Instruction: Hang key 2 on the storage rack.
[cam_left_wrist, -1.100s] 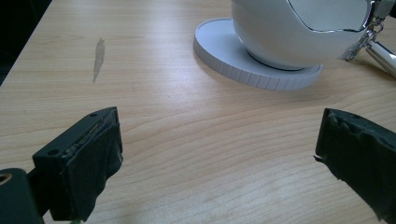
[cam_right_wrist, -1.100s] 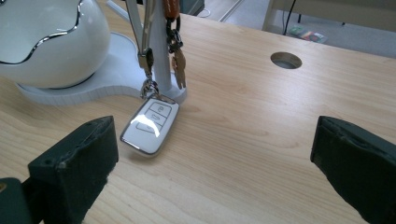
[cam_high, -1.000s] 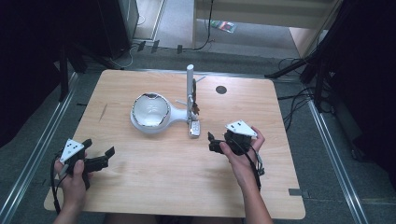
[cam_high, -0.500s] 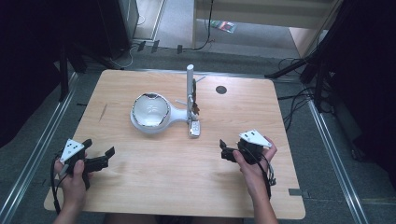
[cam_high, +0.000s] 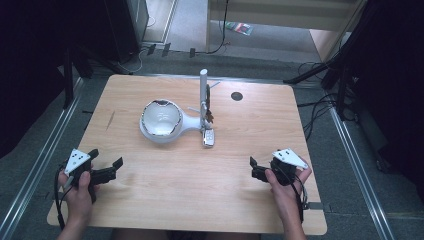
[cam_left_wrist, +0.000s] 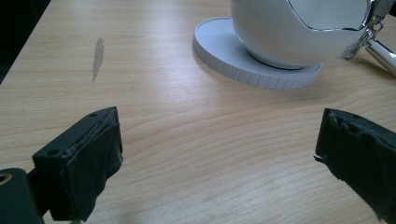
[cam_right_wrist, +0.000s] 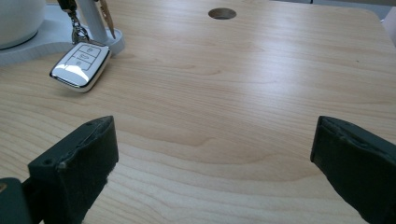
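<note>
**Both grippers wide open, well short of the key fob by the white stand**

The key fob (cam_high: 208, 137) lies flat on the wooden table (cam_high: 250, 210), touching the near edge of the white stand (cam_high: 162, 120), a round bowl-shaped piece on a disc base with an upright white post (cam_high: 203, 95) at the person's right of the bowl. In the right gripper view the key fob (cam_right_wrist: 81, 65) shows a chrome rim and three buttons, and a short chain (cam_right_wrist: 76, 28) runs from it up toward the foot of the post.

The right gripper (cam_high: 256, 170) rests near the table's near edge, to the near right of the stand and well apart from the fob. Its jaws stand wide, with bare wood between them; nothing is held.

The left gripper (cam_high: 107, 167) sits to the near left of the stand, also close to the near edge. Its jaws are spread wide and empty. In the left gripper view the stand's disc base (cam_left_wrist: 219, 56) lies ahead of them, apart from both pads.

Beyond the stand, to its far right, a small round hole (cam_high: 237, 96) is set in the tabletop
</note>
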